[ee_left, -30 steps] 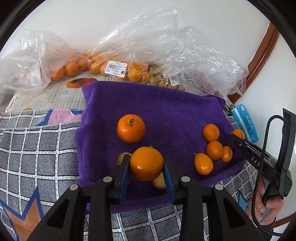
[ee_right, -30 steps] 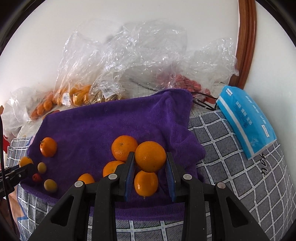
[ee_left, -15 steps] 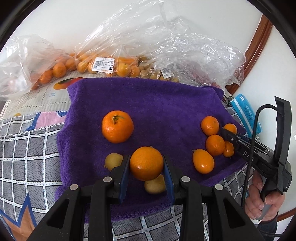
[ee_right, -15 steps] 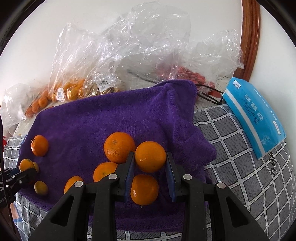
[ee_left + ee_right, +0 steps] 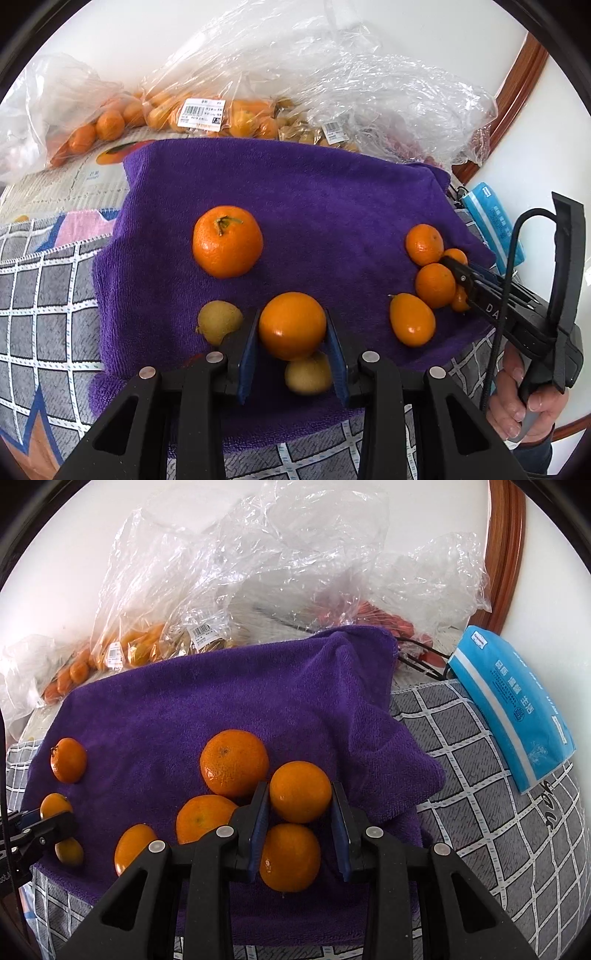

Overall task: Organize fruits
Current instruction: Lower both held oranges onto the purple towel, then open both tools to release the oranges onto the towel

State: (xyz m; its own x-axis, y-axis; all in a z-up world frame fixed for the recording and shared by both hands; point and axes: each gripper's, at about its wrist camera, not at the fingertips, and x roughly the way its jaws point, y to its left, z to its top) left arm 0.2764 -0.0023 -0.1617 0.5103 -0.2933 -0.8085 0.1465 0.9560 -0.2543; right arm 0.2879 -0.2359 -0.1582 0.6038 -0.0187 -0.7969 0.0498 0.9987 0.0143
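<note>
A purple towel (image 5: 295, 206) (image 5: 207, 709) lies over a checked cloth. My left gripper (image 5: 292, 343) is shut on a small orange (image 5: 291, 325), just above the towel's near edge. A big stemmed orange (image 5: 227, 242) lies behind it, and two yellow-green fruits (image 5: 219, 321) (image 5: 308, 373) sit close by. My right gripper (image 5: 300, 808) is shut on another small orange (image 5: 300, 791), held over a cluster of several oranges (image 5: 233, 762) on the towel's right part. That right gripper (image 5: 458, 273) also shows in the left wrist view, among the same cluster (image 5: 424, 243).
Clear plastic bags (image 5: 221, 114) (image 5: 258, 572) of oranges and other fruit are heaped along the wall behind the towel. A blue tissue pack (image 5: 513, 709) lies on the checked cloth (image 5: 480, 775) at the right. A wooden frame (image 5: 506, 546) stands in the back right corner.
Both grippers keep their oranges. The left wrist view has shifted so the towel's fruit sits further left and nearer; the right gripper has sunk a little toward the cluster.
</note>
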